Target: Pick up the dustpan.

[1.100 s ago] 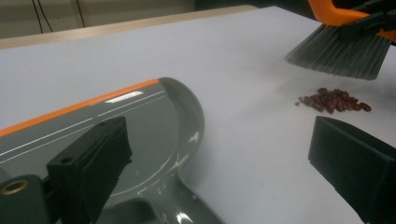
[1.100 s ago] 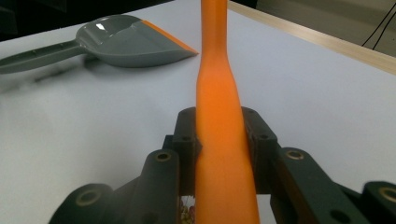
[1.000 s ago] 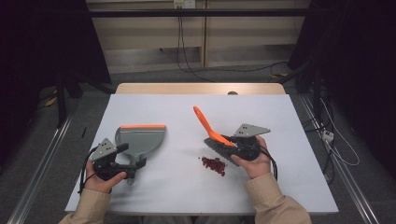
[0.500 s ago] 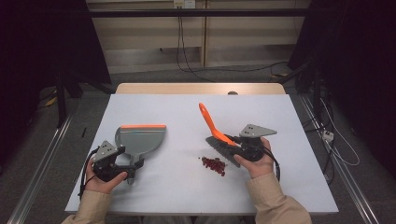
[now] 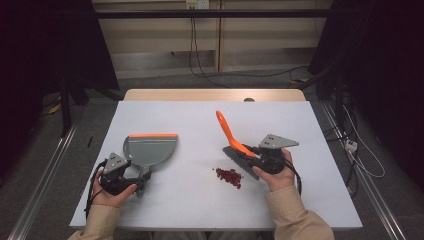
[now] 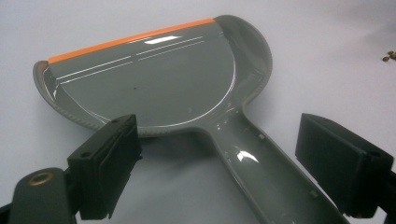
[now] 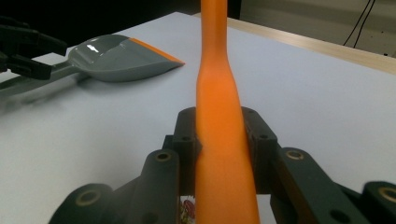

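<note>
A: Which step is in hand at the counter?

B: The setup for a sweep, by the look of it. The right gripper is clenched on the orange handle of the brush, whose dark bristles sit on the counter just beside the little heap of red bits. In the right gripper view the jaws press on either side of that handle.

A: And the other hand?

B: The left gripper is released; its jaws have just been closing, with the handle of the grey dustpan lying between them, yet the pads do not touch it (the left gripper view shows a clear gap on both sides). So the dustpan is not yet taken; it lies flat on the counter, left of centre.

A: Where does its mouth point?

B: The orange lip is on the far edge, away from the person. The heap lies well apart from it, to the right and nearer the person, so the pan is badly placed for catching anything.

A: The next move, then?

B: Most likely the left jaws must finish closing on the handle. Then the pan needs carrying over and turning until its lip faces the heap, pressed flat so the brush can push the bits in.
</note>
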Demonstrator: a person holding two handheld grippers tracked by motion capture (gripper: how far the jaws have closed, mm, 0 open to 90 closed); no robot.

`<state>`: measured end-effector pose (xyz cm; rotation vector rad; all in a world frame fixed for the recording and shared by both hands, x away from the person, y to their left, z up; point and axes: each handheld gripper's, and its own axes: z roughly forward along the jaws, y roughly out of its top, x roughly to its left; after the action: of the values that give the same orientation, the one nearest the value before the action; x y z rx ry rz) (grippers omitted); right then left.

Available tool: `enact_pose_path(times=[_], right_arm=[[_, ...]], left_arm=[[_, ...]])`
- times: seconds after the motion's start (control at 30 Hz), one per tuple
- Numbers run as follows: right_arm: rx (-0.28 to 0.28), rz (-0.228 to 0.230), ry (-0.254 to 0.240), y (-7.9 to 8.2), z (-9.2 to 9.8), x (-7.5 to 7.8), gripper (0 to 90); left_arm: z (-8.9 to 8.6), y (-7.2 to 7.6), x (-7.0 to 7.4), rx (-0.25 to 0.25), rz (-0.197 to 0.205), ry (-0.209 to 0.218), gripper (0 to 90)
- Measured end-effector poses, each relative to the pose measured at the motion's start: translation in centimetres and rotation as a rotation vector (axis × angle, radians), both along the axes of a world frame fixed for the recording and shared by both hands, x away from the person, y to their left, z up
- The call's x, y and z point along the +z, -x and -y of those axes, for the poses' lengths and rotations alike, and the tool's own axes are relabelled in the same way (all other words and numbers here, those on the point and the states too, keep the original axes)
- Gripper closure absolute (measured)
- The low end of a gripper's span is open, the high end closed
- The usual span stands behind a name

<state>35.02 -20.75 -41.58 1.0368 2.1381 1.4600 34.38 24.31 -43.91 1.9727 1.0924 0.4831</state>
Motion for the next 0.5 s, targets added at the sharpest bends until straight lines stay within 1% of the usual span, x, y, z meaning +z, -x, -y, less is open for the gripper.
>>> enact_pose_path(times=[0.17, 0.23, 0.33, 0.37, 0.4, 0.5], right_arm=[[0.001, 0.003, -0.002, 0.02, 0.08, 0.0, 71.4], [0.0, 0.004, -0.001, 0.05, 0.06, 0.0, 71.4], [-0.005, -0.002, 0.0, 0.06, 0.16, -0.08, 71.4], [-0.01, -0.005, 0.0, 0.07, 0.22, -0.11, 71.4], [-0.014, -0.005, 0.0, 0.06, 0.31, -0.14, 71.4], [-0.022, -0.005, -0.005, 0.03, 0.52, -0.14, 71.4]], left_arm=[[0.04, 0.04, -0.14, 0.028, -0.018, -0.007, 13.6], [-0.06, 0.05, -0.16, 0.027, -0.028, -0.003, 15.1], [-0.33, -0.01, -0.18, 0.04, -0.041, -0.004, 17.1], [-0.5, -0.02, -0.09, 0.04, -0.047, -0.01, 19.2], [-0.59, -0.05, -0.09, 0.043, -0.047, -0.008, 21.9], [-0.73, -0.44, -0.01, 0.049, -0.061, 0.002, 28.6]])
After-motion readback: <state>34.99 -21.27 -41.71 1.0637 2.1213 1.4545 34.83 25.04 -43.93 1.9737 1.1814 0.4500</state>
